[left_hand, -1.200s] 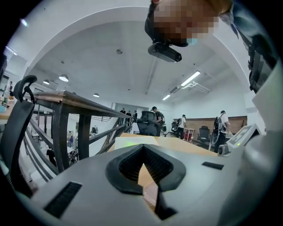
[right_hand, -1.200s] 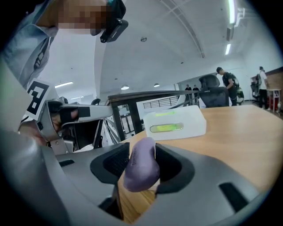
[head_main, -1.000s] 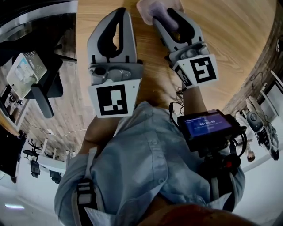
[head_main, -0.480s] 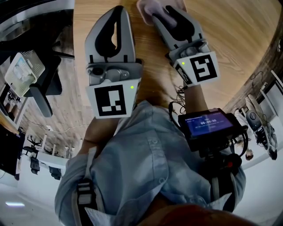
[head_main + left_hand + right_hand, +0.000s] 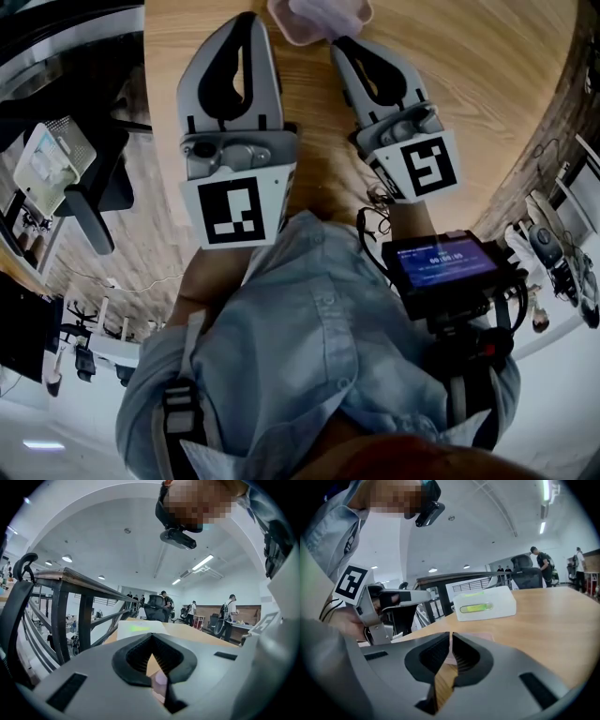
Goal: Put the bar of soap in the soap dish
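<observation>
A pink soap dish (image 5: 284, 30) stands on the wooden table at the top of the head view, with the lavender bar of soap (image 5: 323, 9) lying in it. My right gripper (image 5: 341, 43) sits just short of the dish, a little to its right. Its jaws are closing and stand almost together with nothing between them. In the right gripper view (image 5: 451, 637) a strip of the pink dish (image 5: 485, 637) shows just beyond the tips. My left gripper (image 5: 247, 19) rests level to the left of the dish, shut and holding nothing (image 5: 152, 640).
A white box with a green light (image 5: 485, 604) lies farther out on the round wooden table (image 5: 487, 84); the left gripper view shows this white box (image 5: 138, 629) too. The table edge runs close on the left. Office chairs, desks and people stand beyond.
My right gripper was open around the soap over the dish. It has drawn back towards me and its jaws have come together, leaving the soap in the dish. The left gripper has kept still.
</observation>
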The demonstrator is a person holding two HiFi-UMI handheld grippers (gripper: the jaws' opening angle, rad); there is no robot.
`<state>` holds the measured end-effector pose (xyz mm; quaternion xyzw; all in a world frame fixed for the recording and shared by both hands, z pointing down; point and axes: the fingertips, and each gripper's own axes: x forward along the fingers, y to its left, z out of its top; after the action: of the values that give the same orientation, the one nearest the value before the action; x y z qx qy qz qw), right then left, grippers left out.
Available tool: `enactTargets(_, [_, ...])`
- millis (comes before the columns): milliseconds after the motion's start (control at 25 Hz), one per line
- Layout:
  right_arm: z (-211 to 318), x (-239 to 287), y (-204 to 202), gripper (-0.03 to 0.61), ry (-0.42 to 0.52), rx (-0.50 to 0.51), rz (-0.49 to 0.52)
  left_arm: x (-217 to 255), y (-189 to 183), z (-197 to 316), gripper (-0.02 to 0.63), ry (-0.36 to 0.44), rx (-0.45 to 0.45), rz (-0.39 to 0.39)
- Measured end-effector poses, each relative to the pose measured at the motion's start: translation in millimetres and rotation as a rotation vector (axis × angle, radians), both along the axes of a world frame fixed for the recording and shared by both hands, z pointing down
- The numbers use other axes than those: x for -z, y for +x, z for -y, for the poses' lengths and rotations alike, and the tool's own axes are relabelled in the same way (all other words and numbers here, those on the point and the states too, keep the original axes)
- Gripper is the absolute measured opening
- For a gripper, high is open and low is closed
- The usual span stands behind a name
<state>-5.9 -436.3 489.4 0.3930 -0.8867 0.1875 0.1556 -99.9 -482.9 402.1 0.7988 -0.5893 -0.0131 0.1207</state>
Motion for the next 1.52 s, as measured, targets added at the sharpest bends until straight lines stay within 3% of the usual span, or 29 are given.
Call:
enactTargets(160, [-7,-13,-10,0.015,-0.065,0.019,-0.006,-1,-3,5,0.006,-0.006,-0.002,0.001])
enactTargets(520, [-4,-26,4,0.008,-0.093,0.001,-0.069,2,-1,3,0.006,-0.007,-0.008,-0.003])
enactTargets(920, [15,-17,27,0.008,-0.062,-0.079,-0.078,3,-4,2,0.006,-0.013,-0.004,-0.013])
enactTargets(1160, [22,-16,23,0.009,-0.047,-0.05,-0.116,5,-6,2,0.006,-0.009,0.002,-0.016])
enactTargets(1520, [22,-12,21,0.008,-0.033,-0.051,-0.076,5,-5,5,0.006,0.002,-0.004,-0.013])
